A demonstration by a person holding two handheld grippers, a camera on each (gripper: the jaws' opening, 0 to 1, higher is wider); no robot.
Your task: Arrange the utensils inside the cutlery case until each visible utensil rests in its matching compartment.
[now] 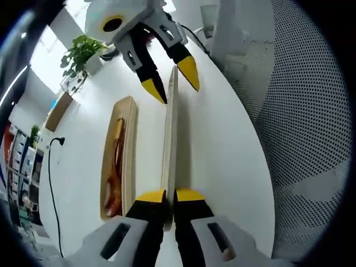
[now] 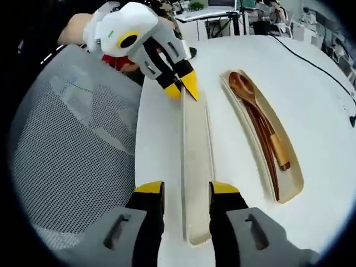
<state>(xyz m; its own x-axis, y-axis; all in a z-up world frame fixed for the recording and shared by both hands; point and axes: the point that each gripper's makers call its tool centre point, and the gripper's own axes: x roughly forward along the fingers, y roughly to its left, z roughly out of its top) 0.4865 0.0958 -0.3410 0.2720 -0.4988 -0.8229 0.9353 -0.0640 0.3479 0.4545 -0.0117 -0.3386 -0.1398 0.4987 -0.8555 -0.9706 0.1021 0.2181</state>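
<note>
A long beige lid point(image 1: 169, 144) of the cutlery case stands on its long edge on the white table point(image 1: 222, 144). My left gripper point(image 1: 170, 196) is shut on the lid's near end. My right gripper point(image 1: 171, 83) is open at the far end, one jaw on each side. In the right gripper view the lid point(image 2: 197, 150) runs between my open right gripper point(image 2: 187, 188) and the shut left gripper point(image 2: 182, 86). Beside it lies the case base point(image 2: 295, 178), holding a wooden spoon point(image 2: 245, 86) and chopsticks point(image 2: 270, 161). The base point(image 1: 129, 139) lies left of the lid in the left gripper view.
A grey mesh chair point(image 2: 72, 128) stands close against the table's curved edge, next to the lid. A black cable point(image 2: 311, 58) crosses the far side of the table. A potted plant point(image 1: 80, 53) sits at one end. A person's hand holds the left gripper.
</note>
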